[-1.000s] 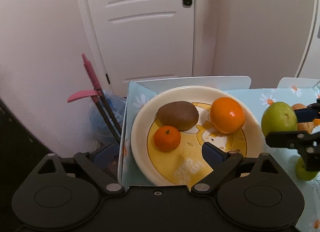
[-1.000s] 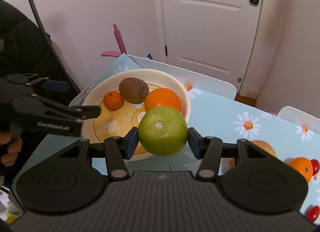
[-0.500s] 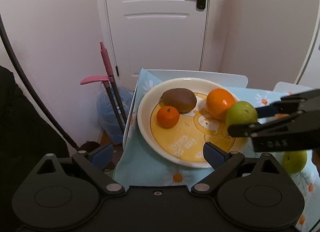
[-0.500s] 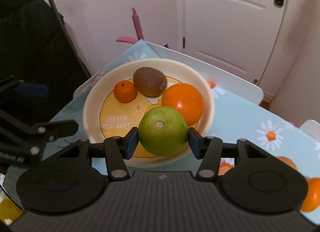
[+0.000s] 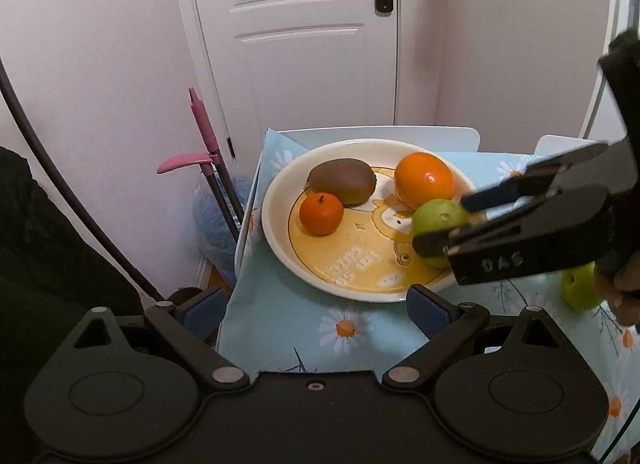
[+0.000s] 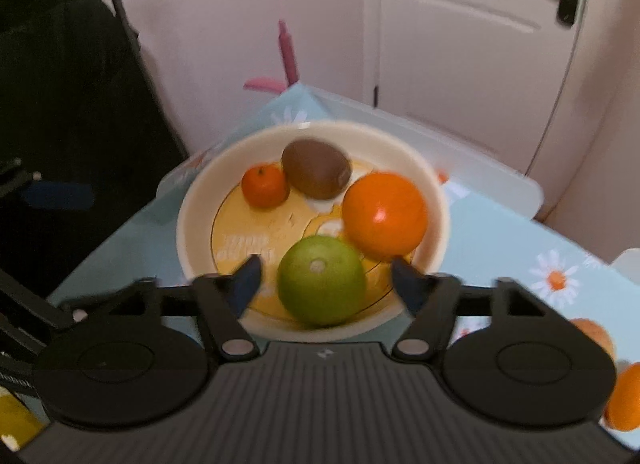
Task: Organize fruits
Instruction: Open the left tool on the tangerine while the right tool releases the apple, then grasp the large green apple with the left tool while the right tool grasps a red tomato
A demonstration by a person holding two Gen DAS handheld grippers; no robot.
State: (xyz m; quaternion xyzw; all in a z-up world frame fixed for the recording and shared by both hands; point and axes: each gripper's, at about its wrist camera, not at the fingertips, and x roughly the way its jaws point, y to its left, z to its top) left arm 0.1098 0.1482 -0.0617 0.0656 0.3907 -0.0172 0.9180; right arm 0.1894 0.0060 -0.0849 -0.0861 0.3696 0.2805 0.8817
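Observation:
A cream and yellow plate [image 5: 280, 240] [image 6: 192, 223] holds a kiwi [image 5: 342, 181] [image 6: 316, 167], a small mandarin [image 5: 321, 213] [image 6: 264, 185] and a large orange [image 5: 424, 180] [image 6: 384, 213]. A green apple [image 6: 322, 280] [image 5: 436, 217] rests on the plate's near side. My right gripper [image 6: 324, 284] is open, its jaws on either side of the apple with a gap. It shows in the left wrist view [image 5: 456, 219] from the right. My left gripper [image 5: 316, 310] is open and empty at the table's left edge, in front of the plate.
The table has a light blue daisy cloth [image 5: 304, 328]. Another green apple [image 5: 578, 288] lies right of the plate. More oranges [image 6: 626, 400] lie at the right. A pink-handled mop [image 5: 204, 131] and a white door [image 5: 304, 31] stand behind.
My right gripper carried the green apple over the plate, lowered it and opened its jaws, letting it go. My left gripper drew back from the plate.

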